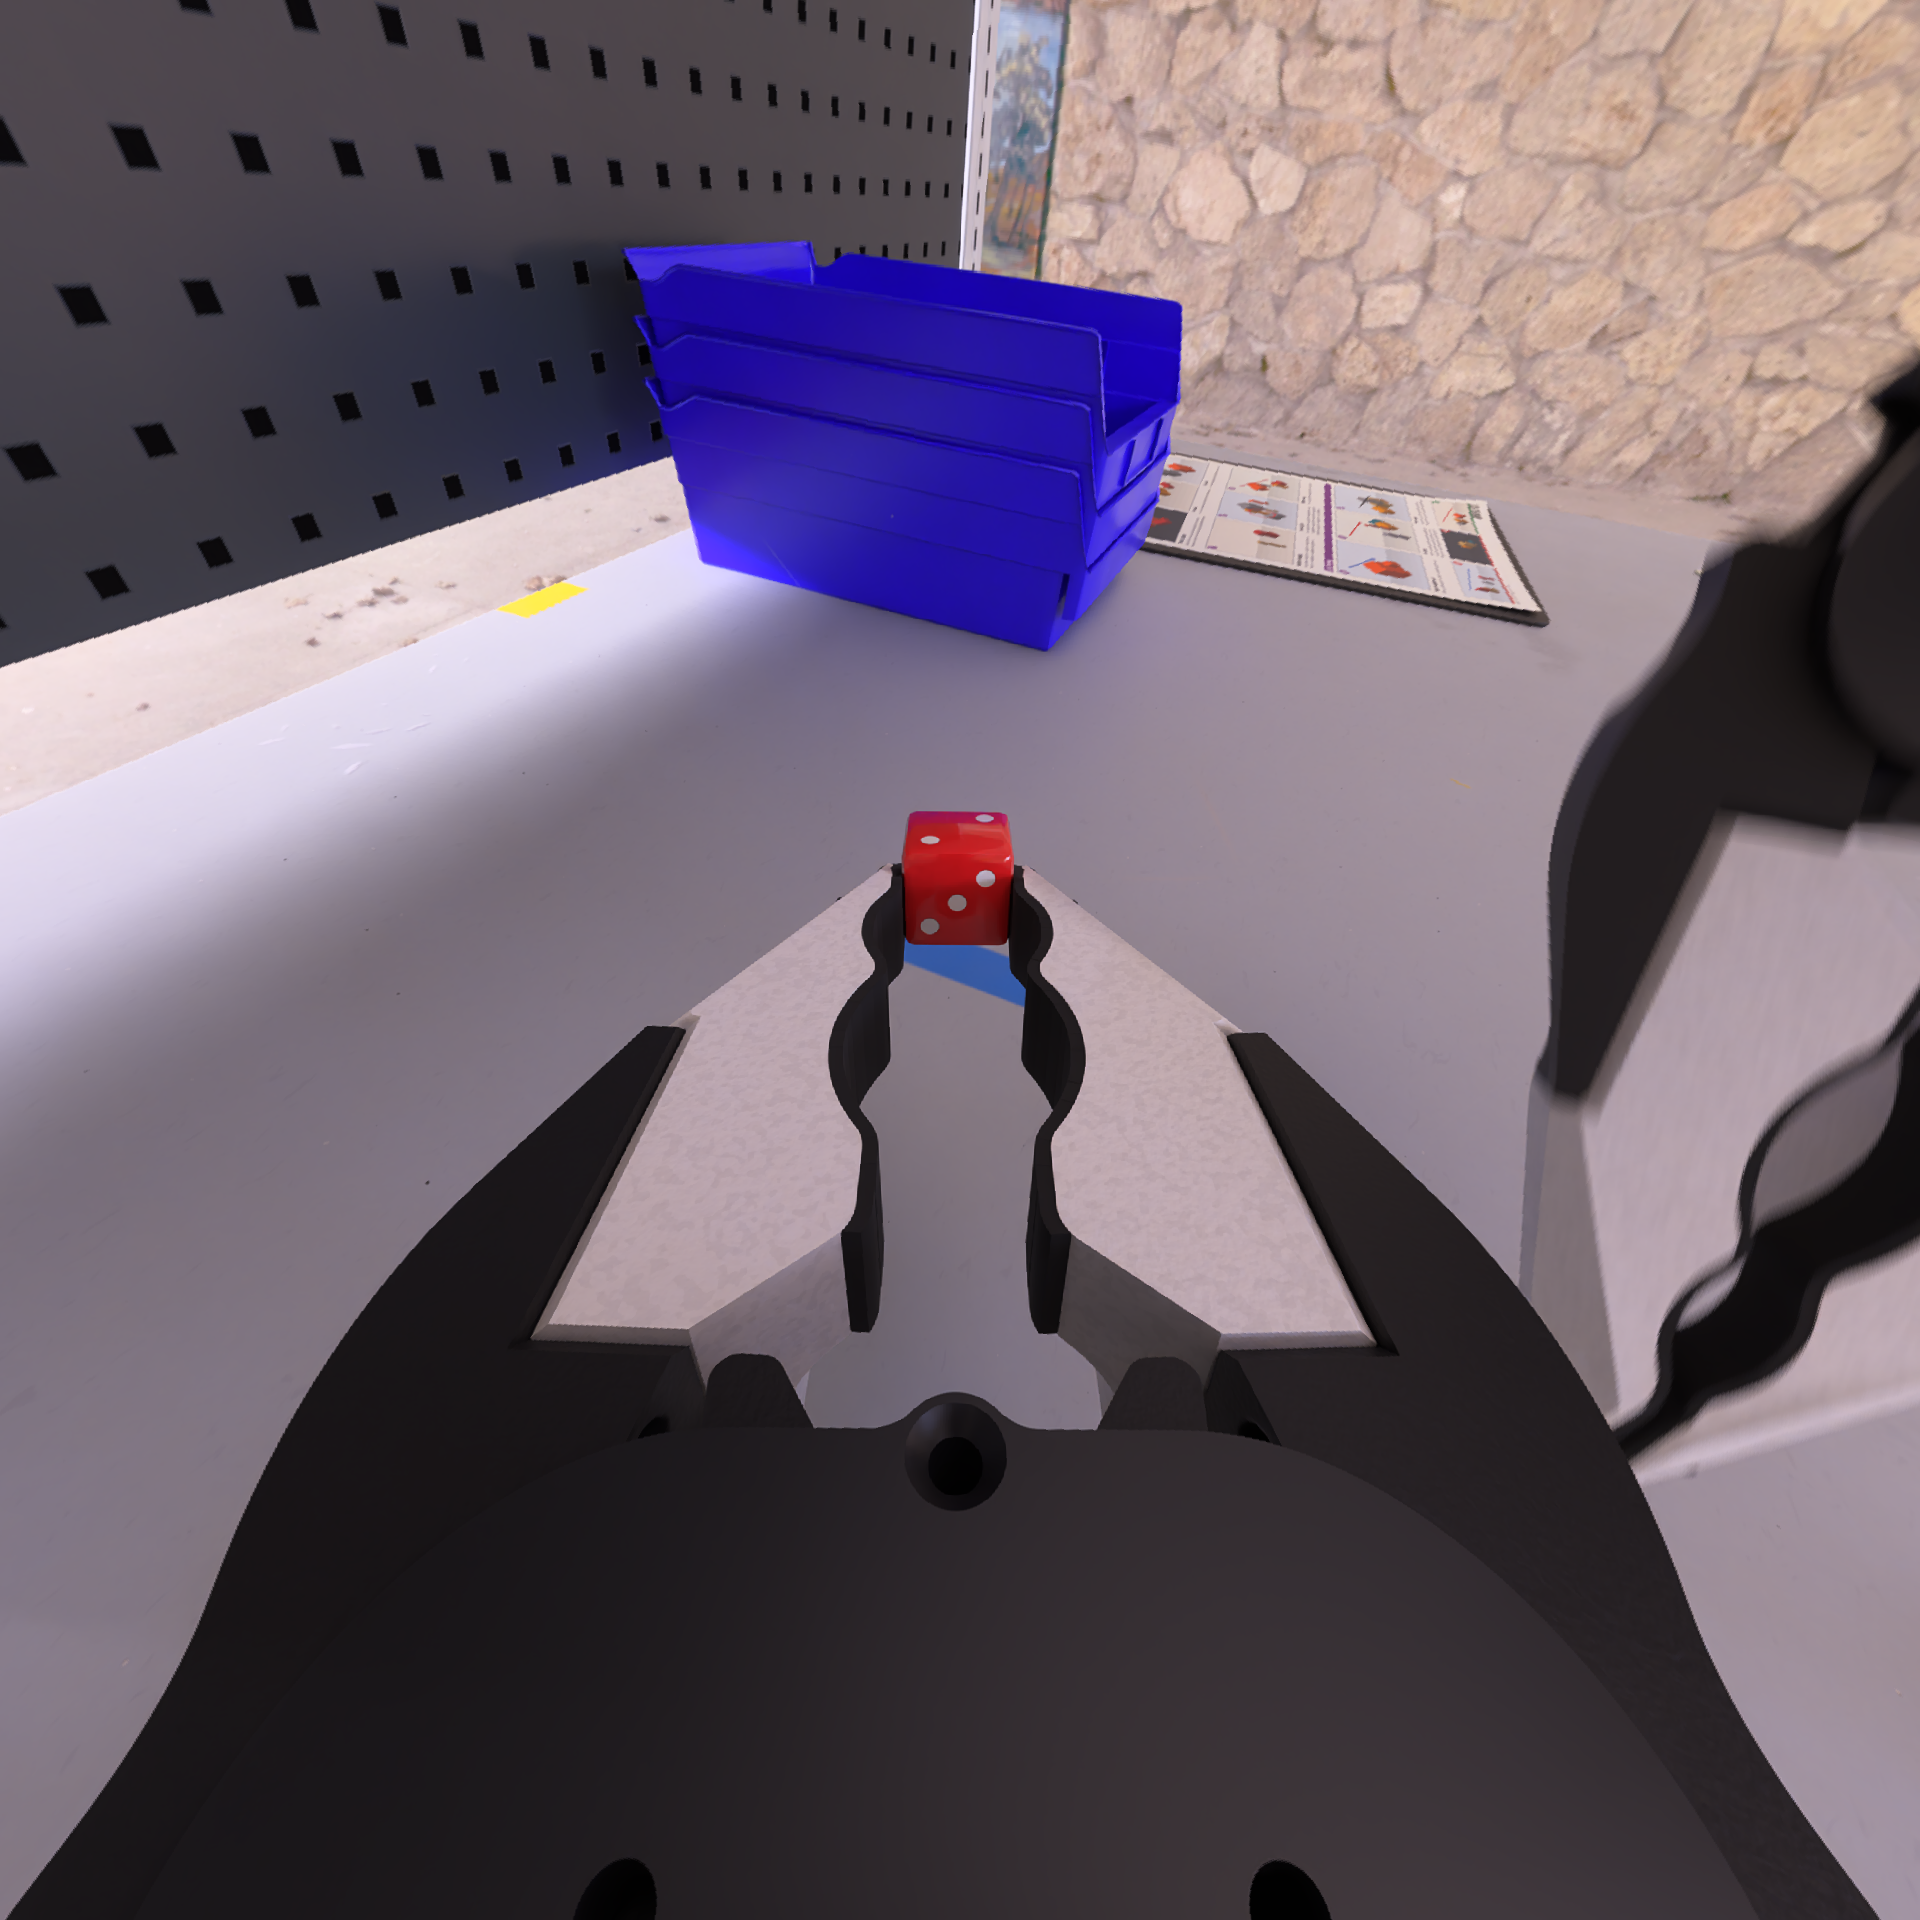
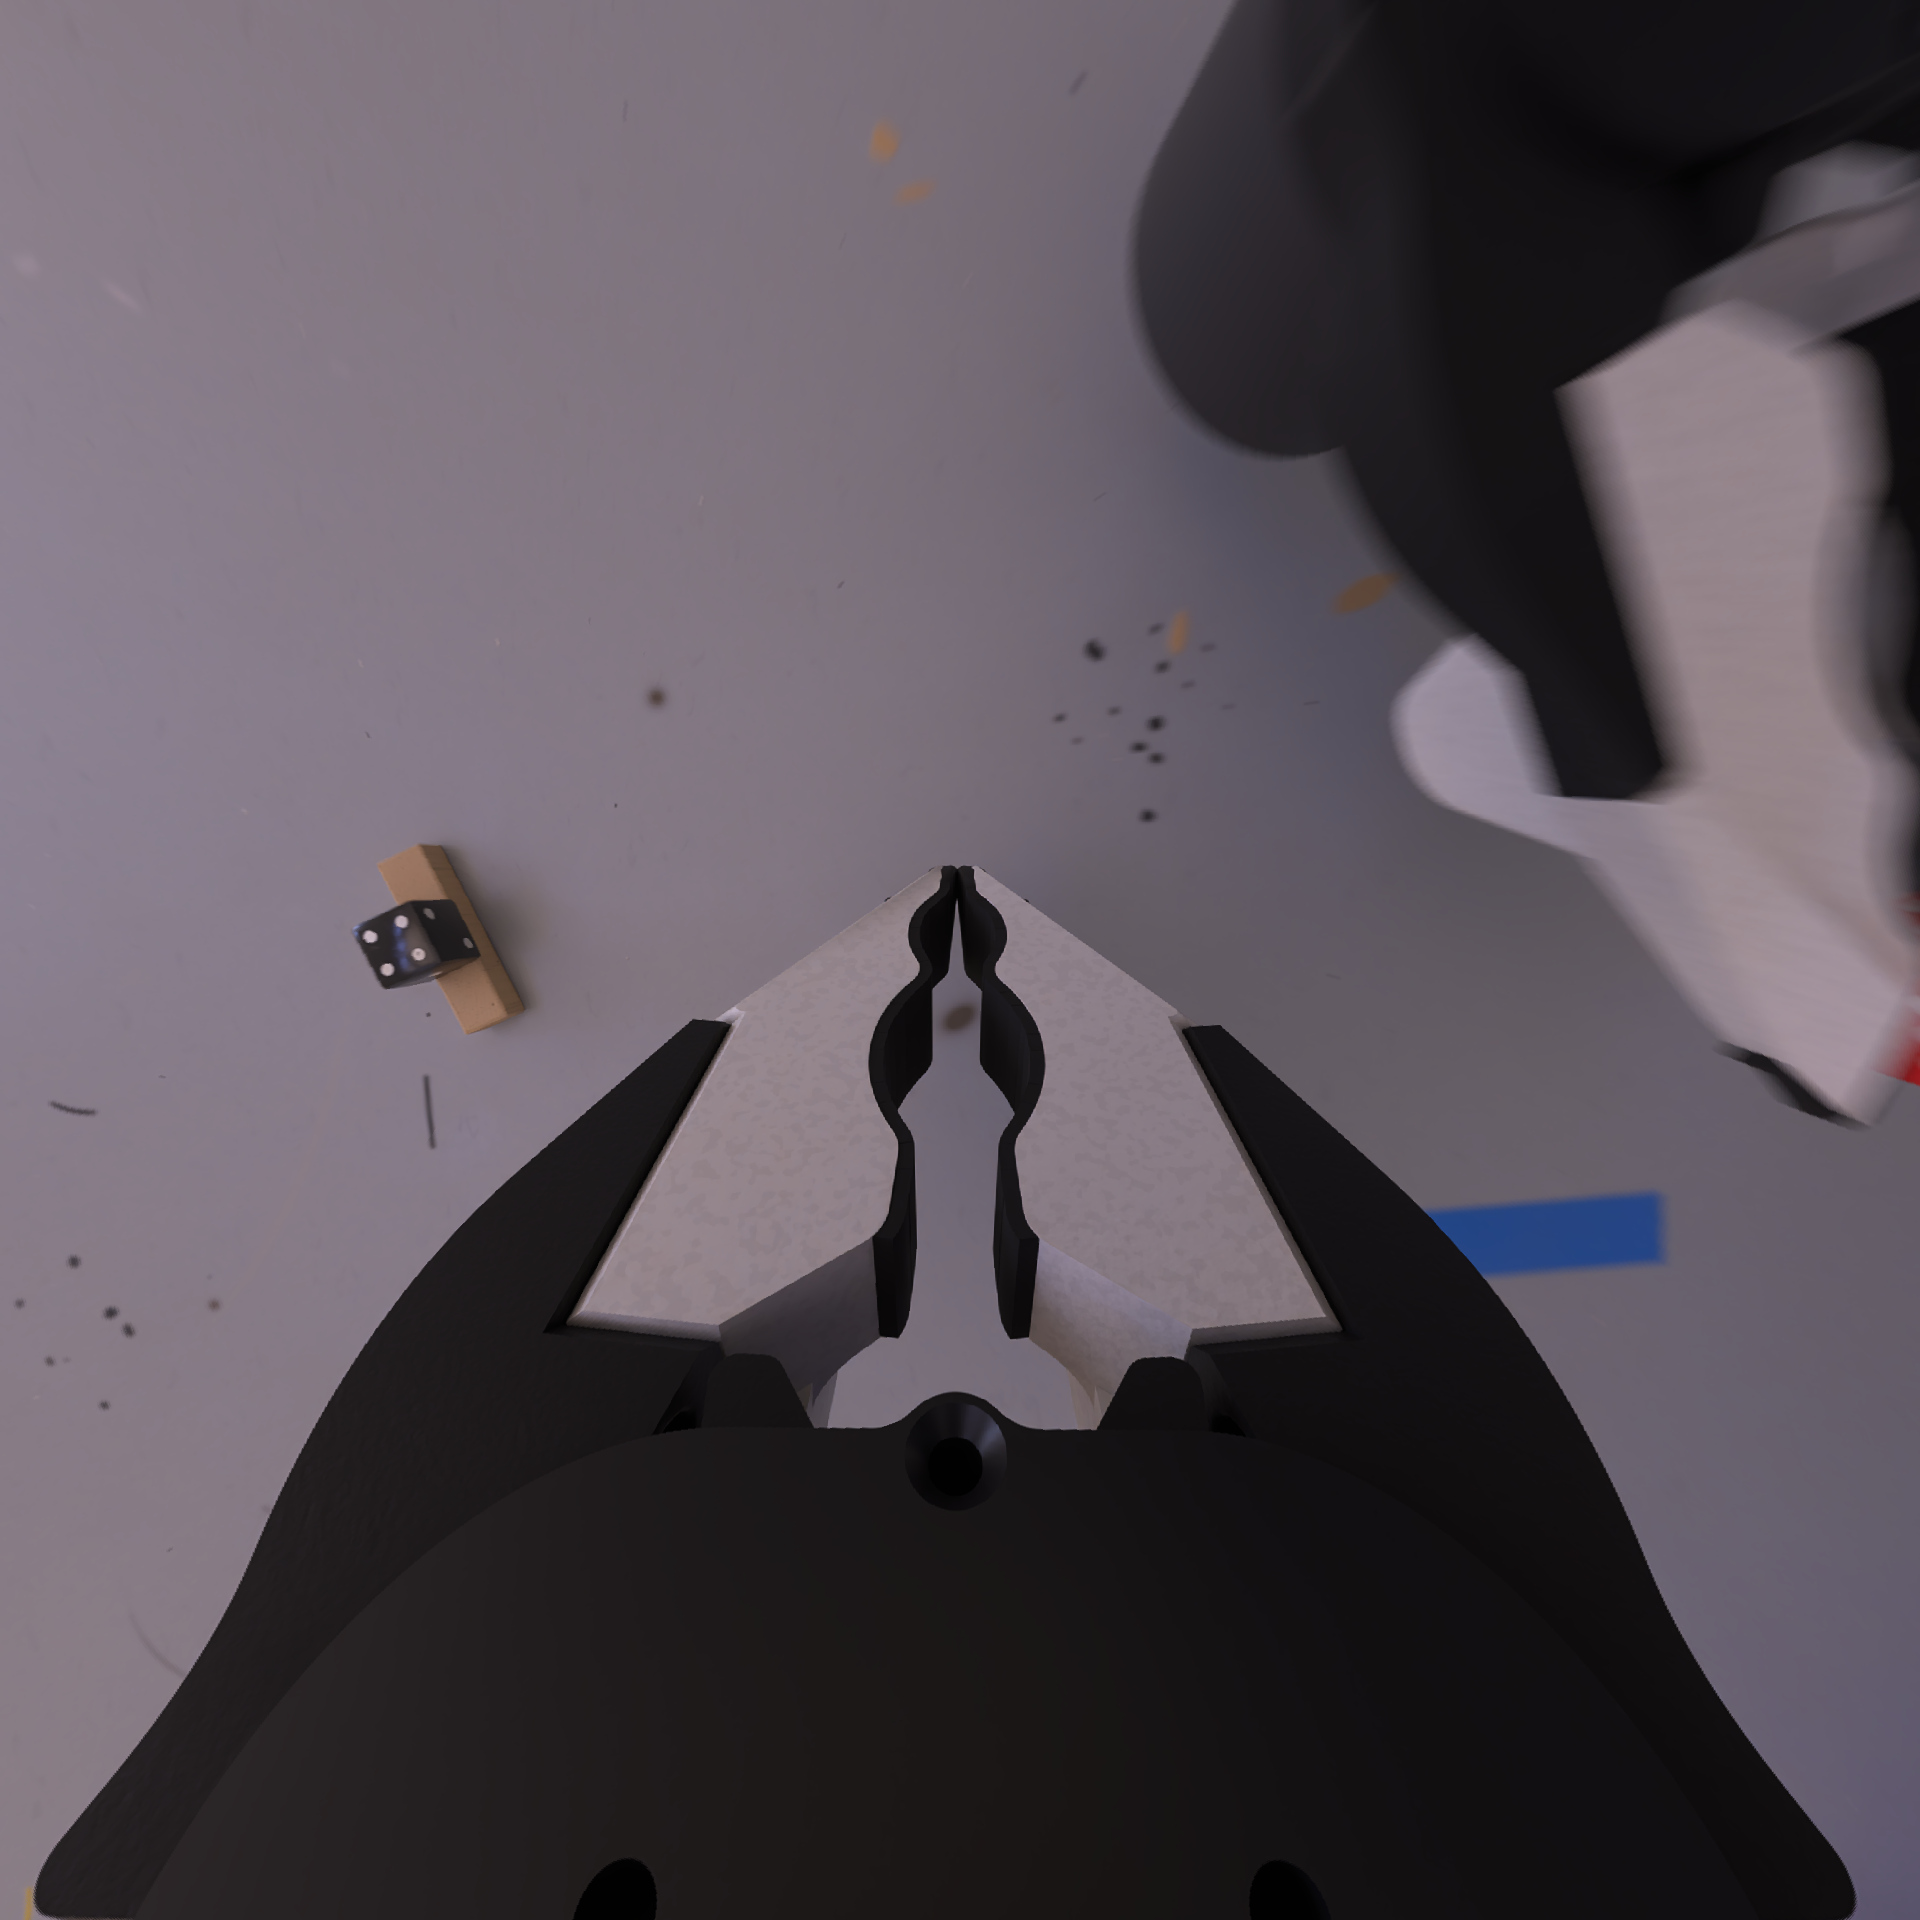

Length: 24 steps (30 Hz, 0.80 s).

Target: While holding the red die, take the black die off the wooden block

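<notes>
My left gripper (image 1: 956, 883) is shut on the red die (image 1: 956, 878), pinched between the fingertips above the grey table. My right gripper (image 2: 956, 878) is shut and empty, high over the table and looking straight down. In the right wrist view the black die (image 2: 414, 943) sits on the small wooden block (image 2: 480, 987), down and to the left of the right fingertips and well apart from them. The left gripper's body (image 2: 1714, 644) shows blurred at the right of that view, with a sliver of red at its tip. The right gripper (image 1: 1714, 1039) shows blurred at the right edge of the left wrist view.
A stack of blue bins (image 1: 904, 436) stands ahead of the left gripper by a dark pegboard wall (image 1: 312, 312). A printed sheet (image 1: 1340, 540) lies right of the bins. Blue tape (image 2: 1548, 1245) and dark specks mark the grey table (image 2: 623, 416). A stone wall (image 1: 1507, 208) lies beyond.
</notes>
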### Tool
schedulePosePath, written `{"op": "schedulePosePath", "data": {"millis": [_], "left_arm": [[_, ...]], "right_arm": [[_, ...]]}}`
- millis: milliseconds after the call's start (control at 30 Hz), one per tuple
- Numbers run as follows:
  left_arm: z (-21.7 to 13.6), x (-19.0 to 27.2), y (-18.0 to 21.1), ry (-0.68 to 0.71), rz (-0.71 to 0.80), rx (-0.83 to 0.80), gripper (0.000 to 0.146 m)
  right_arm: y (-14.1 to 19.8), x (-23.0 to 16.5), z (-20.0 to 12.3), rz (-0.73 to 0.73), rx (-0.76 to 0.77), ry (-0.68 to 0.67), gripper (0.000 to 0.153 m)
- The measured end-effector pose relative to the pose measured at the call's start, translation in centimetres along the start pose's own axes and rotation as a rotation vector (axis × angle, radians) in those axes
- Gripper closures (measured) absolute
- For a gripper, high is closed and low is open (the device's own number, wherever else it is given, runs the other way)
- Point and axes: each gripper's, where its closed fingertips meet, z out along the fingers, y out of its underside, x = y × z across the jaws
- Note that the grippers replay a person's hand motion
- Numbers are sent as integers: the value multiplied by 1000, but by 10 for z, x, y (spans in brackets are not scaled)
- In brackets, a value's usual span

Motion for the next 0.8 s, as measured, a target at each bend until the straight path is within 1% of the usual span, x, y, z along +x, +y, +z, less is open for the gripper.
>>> {"op": "schedulePosePath", "data": {"millis": [67, 133, 200, 233, 300, 367, 467, 500, 567, 633, 700, 800], "left_arm": [[0, 1, -1, 8, -2, 10, 127], [-1, 2, -2, 14, -4, 12, 127], [0, 2, -1, 15, -2, 8, 127], [0, 2, -1, 14, -1, 9, 127], [-1, 1, -1, 15, -6, 12, 127], [-1, 1, -2, 17, -11, 13, 127], [0, 2, 0, 24, -14, 5, 127], [1, 2, 0, 25, -15, 3, 127], [1, 2, 0, 26, -18, 4, 127], [0, 1, 0, 26, -23, 6, 127], [0, 1, -1, 26, -25, 8, 127], [0, 1, -1, 26, -21, 8, 127]], "right_arm": [[-9, 12, -25, 9, 33, 34, 153], [-15, 23, -46, 4, 32, 65, 153], [-20, 22, -52, 10, 54, 40, 153], [-22, 19, -50, 10, 65, 29, 152], [-18, 12, -41, 17, 47, 30, 135], [-9, -1, -35, 51, 42, 26, 122], [-4, -47, -26, 82, 122, -93, 111], [0, -66, -20, 67, 128, -129, 109], [12, -96, -7, 30, 92, -154, 103], [17, -115, 4, 6, 92, -175, 102], [24, -121, 11, -7, 52, -148, 104], [26, -127, 15, 23, 62, -149, 108]]}}
